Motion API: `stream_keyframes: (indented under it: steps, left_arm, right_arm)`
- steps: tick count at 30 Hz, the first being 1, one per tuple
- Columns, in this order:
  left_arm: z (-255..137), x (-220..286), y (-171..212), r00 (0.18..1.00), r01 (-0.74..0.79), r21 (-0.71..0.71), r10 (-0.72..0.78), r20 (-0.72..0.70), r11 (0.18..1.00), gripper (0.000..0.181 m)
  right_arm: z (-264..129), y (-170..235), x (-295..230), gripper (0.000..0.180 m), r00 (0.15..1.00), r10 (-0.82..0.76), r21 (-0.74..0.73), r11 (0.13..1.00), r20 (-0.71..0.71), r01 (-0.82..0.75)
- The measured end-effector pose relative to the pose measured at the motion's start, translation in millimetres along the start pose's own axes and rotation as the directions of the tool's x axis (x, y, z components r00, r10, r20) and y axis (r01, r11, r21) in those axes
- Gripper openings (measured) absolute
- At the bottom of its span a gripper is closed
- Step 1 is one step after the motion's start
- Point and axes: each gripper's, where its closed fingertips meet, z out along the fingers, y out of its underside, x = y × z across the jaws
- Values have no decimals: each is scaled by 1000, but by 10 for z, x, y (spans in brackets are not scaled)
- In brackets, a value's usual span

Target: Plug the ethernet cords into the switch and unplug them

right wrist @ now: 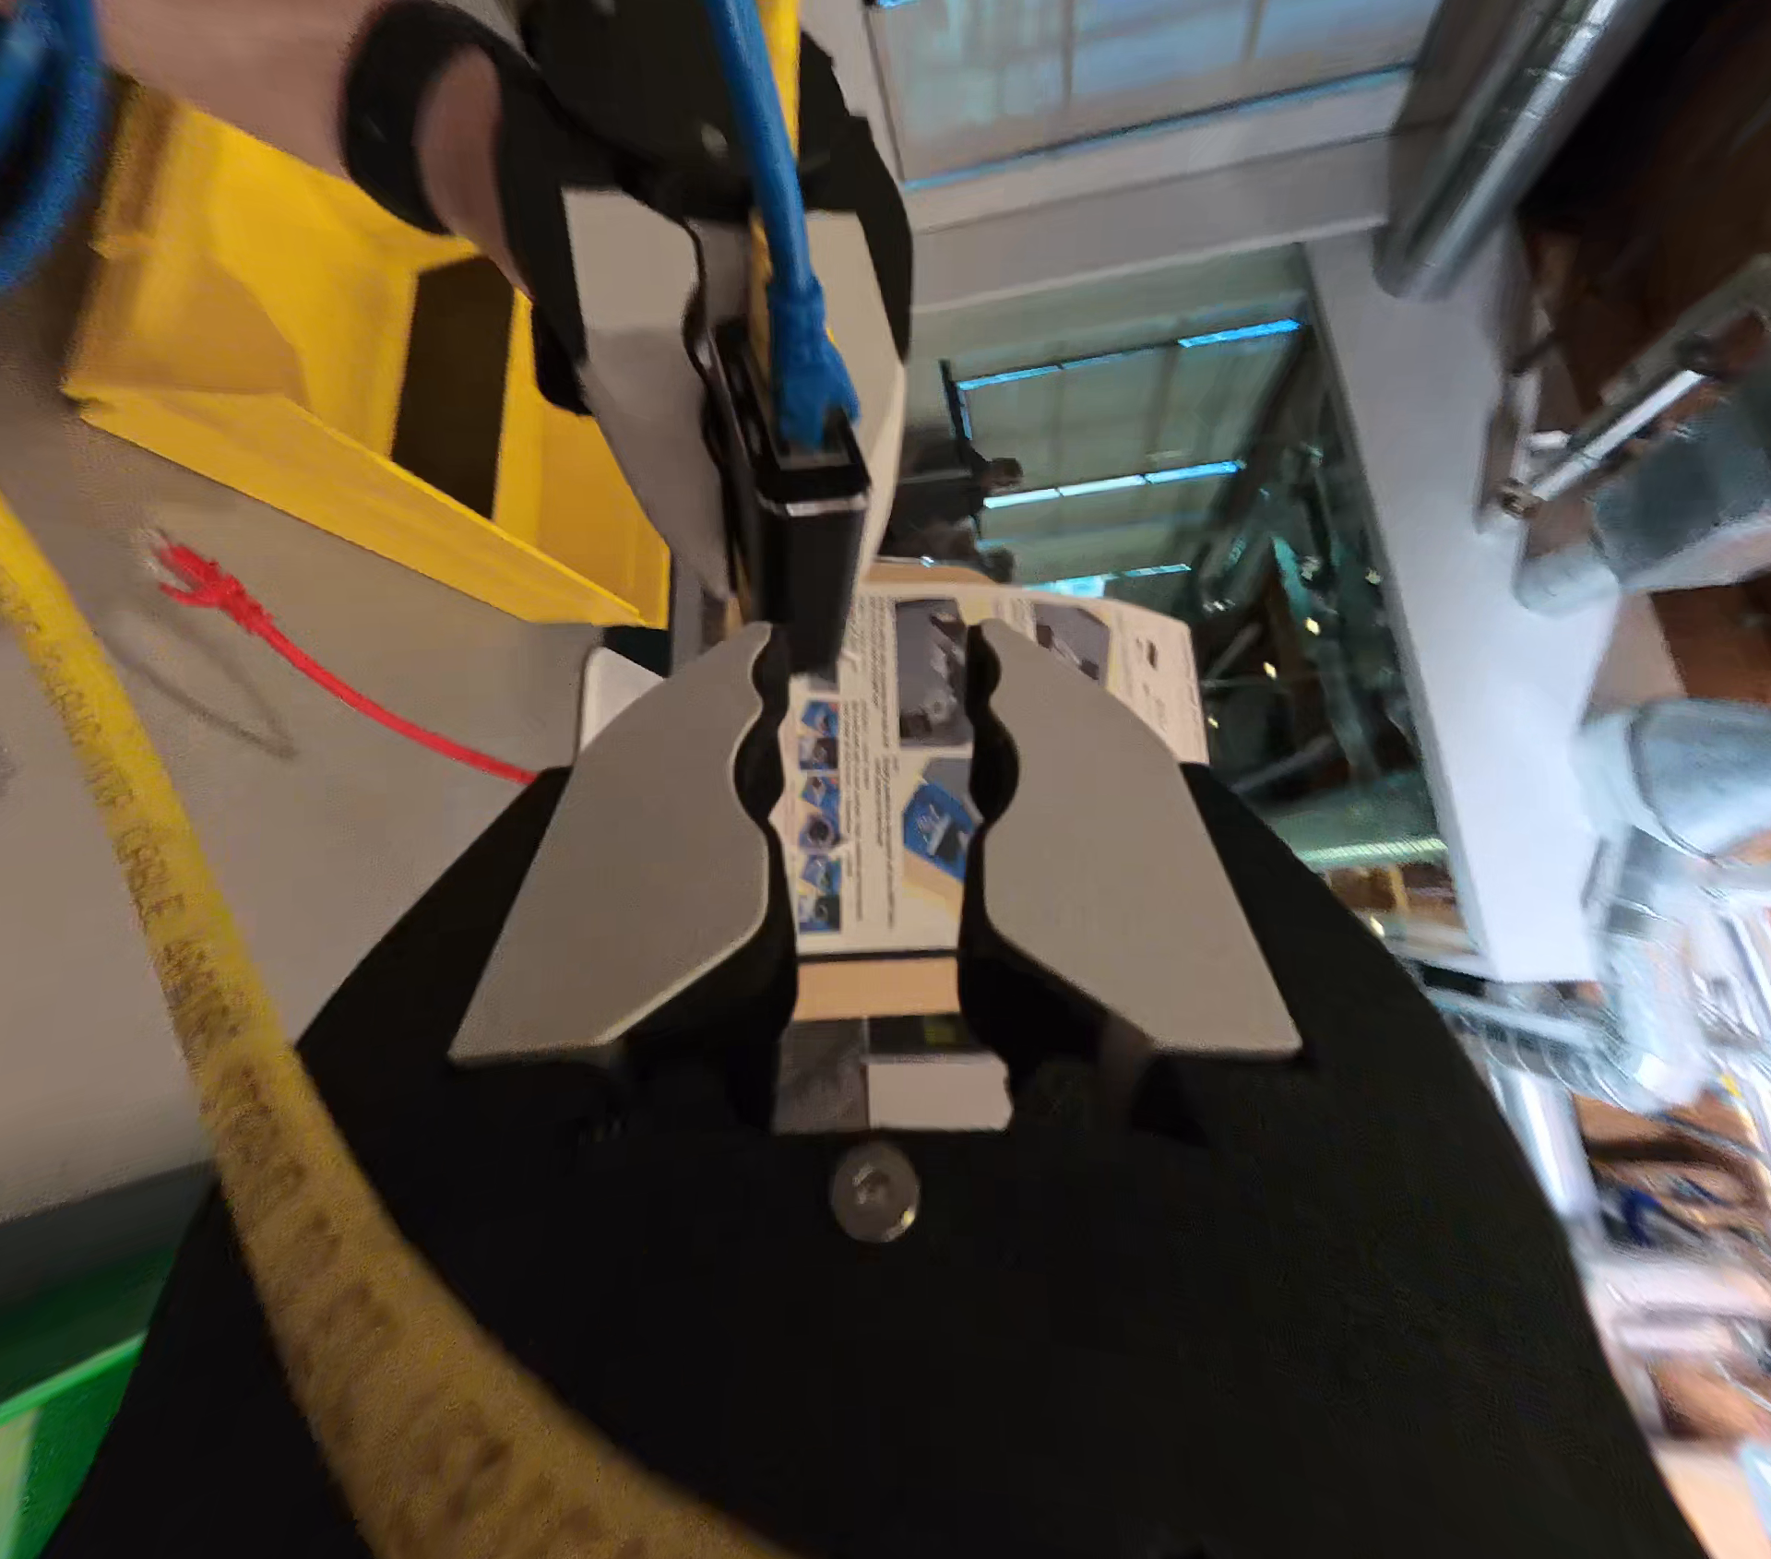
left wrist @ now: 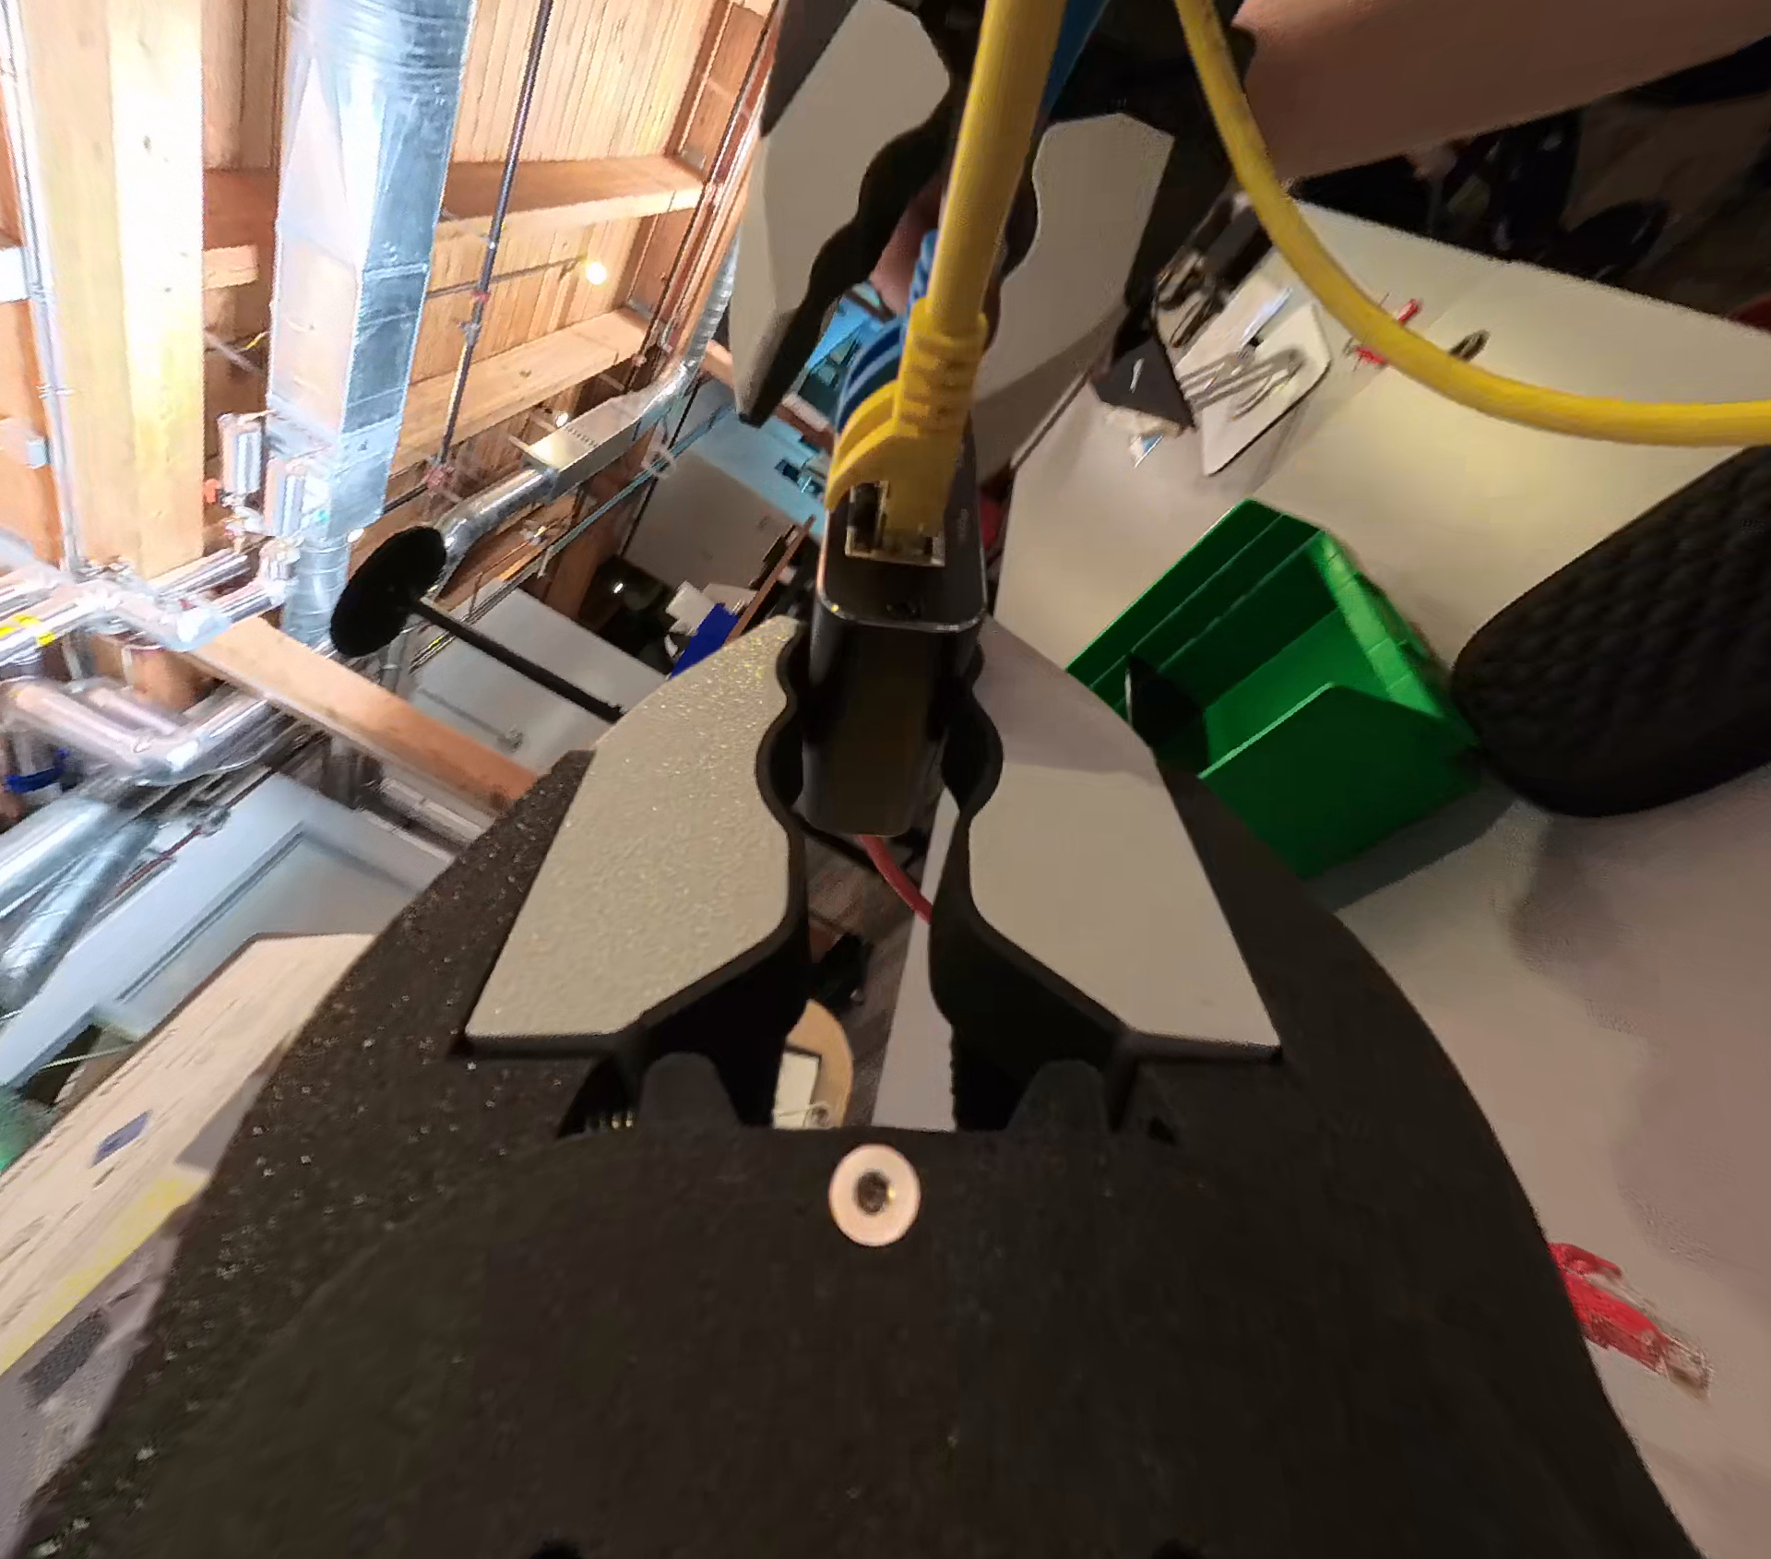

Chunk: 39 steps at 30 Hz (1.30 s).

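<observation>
Black switch [left wrist: 891, 708] clamped in left tongs [left wrist: 877, 732], base hidden; right tongs [right wrist: 872, 708] released.

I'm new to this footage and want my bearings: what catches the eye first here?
First, the black switch clamped between the left gripper's fingers at the middle of the left wrist view, with a yellow cord plugged into its top. The right gripper sits open around that cord just above. A blue cord is plugged in too, and a green bin stands on the table at right.
</observation>
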Motion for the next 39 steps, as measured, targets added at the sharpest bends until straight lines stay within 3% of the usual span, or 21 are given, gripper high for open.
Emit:
stream_keyframes:
  steps: [7, 17, 20, 23, 26, 31, 39]
  left_arm:
    - [-64, -3, -122, 995, 93, 91, -88, -56, 991, 25]
    - [-30, 77, -65, 992, 97, 79, -89, -95, 992, 25]
    - [-57, -83, 133, 997, 78, 10, -79, 25, 997, 49]
    - [-258, -406, 433, 980, 155, -110, -138, 145, 982, 55]
    - [-657, -854, 754, 921, 266, -197, -188, 342, 944, 50]
    - [-1153, -1175, 837, 858, 314, -195, -190, 476, 929, 39]
    - [-1130, -1178, 759, 856, 324, -180, -207, 473, 929, 35]
  right_arm:
    - [168, -365, -92, 33, 989, 11, 55, 998, 146, -19]
    - [240, -274, -221, 25, 962, 110, -54, 994, 251, -99]
    - [224, -123, -219, 25, 966, 96, -119, 991, 240, -68]
    - [166, 73, -104, 25, 962, 154, -172, 978, 225, -116]
    - [83, 377, 129, 25, 958, 215, -266, 950, 190, -161]
    - [-115, 1053, 748, 25, 935, 350, -456, 842, 52, -289]
    - [-449, 2163, 1319, 25, 887, 420, -713, 560, -193, -421]
